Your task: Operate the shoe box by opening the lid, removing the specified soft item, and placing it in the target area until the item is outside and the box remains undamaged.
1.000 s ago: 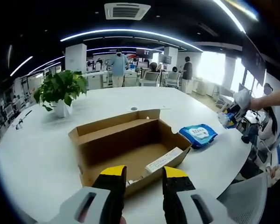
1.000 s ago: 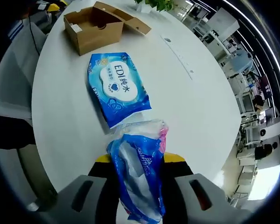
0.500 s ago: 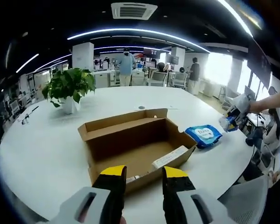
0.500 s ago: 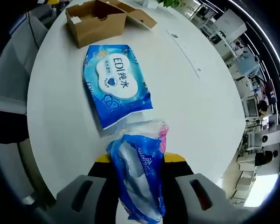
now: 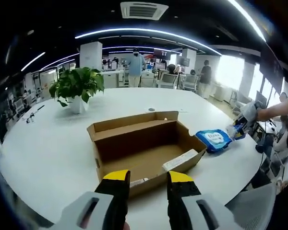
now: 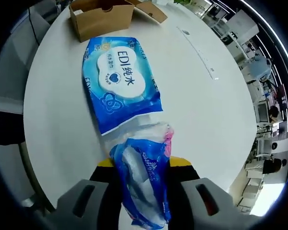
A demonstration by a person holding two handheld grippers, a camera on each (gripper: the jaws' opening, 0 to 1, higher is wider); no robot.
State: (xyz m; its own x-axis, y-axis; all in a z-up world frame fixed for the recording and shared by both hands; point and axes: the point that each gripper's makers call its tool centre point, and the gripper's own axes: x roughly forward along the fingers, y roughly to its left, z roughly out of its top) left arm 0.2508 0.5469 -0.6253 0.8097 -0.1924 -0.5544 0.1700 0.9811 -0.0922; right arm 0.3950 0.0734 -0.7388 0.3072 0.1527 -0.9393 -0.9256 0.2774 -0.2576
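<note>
Right gripper view: right gripper (image 6: 143,165) clamps a crinkled blue-and-pink soft pack (image 6: 143,182) above a blue wipes packet (image 6: 121,86).

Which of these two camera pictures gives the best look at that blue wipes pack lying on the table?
The right gripper view: the blue wipes pack lies close, seen from above, its label large and readable. In the left gripper view the pack is small and far off, beside the open shoe box, its label unreadable.

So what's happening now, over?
Right gripper shut on tissue pack, above wipes pack. Left gripper open, by open shoe box. Nothing blocking.
</note>
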